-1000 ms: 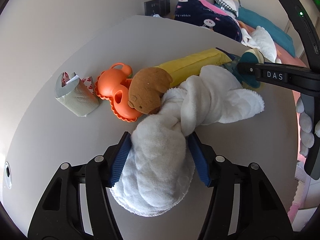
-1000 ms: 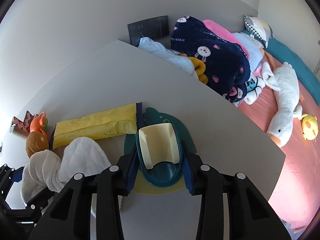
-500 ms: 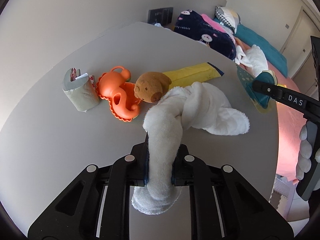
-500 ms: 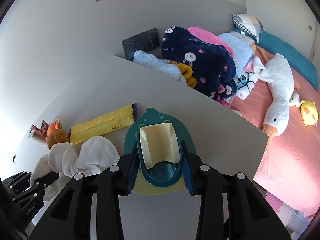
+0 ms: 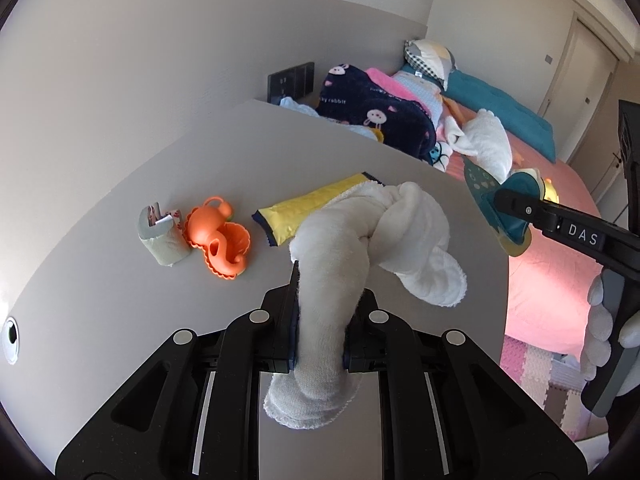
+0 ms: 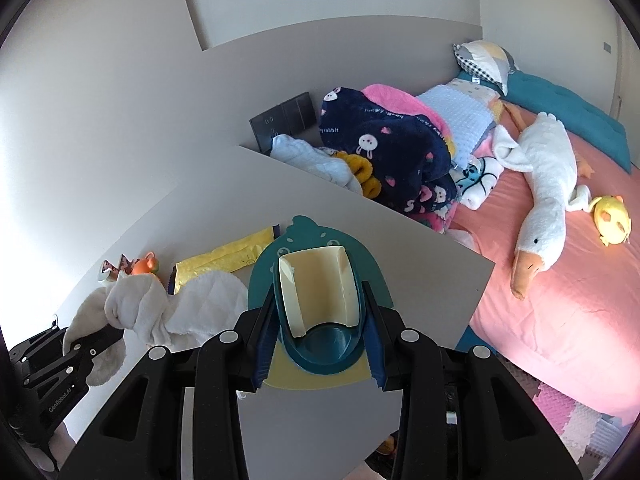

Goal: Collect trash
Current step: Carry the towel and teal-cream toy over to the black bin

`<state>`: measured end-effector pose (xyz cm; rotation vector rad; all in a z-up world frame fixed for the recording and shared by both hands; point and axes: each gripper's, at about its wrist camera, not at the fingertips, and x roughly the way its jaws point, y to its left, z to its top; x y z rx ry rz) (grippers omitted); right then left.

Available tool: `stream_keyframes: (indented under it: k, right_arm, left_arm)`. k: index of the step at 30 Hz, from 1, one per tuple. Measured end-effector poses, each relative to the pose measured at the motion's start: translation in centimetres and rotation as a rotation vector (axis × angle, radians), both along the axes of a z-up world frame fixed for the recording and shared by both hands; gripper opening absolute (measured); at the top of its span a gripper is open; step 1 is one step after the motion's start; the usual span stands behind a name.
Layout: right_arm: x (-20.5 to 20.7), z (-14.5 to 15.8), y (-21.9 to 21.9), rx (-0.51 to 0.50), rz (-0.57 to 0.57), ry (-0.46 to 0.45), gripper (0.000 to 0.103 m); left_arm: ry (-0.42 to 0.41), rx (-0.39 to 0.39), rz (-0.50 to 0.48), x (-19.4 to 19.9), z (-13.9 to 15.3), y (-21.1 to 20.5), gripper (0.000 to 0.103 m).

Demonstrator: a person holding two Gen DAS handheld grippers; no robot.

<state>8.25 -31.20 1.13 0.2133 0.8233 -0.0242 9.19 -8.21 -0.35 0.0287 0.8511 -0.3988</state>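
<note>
My left gripper (image 5: 322, 300) is shut on a white knotted towel (image 5: 384, 232), which hangs lifted above the grey table (image 5: 120, 280). Beyond it on the table lie a yellow packet (image 5: 308, 208), an orange toy (image 5: 218, 236) and a crumpled grey-green wrapper (image 5: 162, 240). My right gripper (image 6: 320, 308) is shut on a teal plastic holder (image 6: 316, 248) with a cream insert, held above the table's right edge. The left wrist view shows that holder (image 5: 516, 208) at the right. In the right wrist view, the towel (image 6: 168, 308) and left gripper (image 6: 96, 344) sit at the lower left.
A bed with a pink sheet (image 6: 560, 320) lies to the right of the table, bearing a navy rabbit blanket (image 6: 384, 148), a white goose plush (image 6: 544, 184) and a yellow chick plush (image 6: 610, 220). A dark switch panel (image 6: 280, 120) is on the wall. Foam mats (image 5: 532, 364) cover the floor.
The left jaws closed on the towel and raised it off the table; the brown toy is no longer seen. The right gripper rose with the teal holder, away from the yellow packet.
</note>
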Motion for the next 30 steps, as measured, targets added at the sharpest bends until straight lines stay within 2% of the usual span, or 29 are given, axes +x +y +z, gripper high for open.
stream_keyframes:
  k: [9, 30]
  right_arm:
    - [-3.6, 1.4, -2.2, 0.023, -0.045, -0.035, 0.04]
    - [-11.7, 2.7, -8.9, 0.025, -0.165, -0.062, 0.04]
  left_arm:
    - [-0.059, -0.016, -0.045, -2.0, 2.4, -2.2, 0.014]
    - [-0.079, -0.029, -0.2, -7.0, 3.3, -10.4, 0.014]
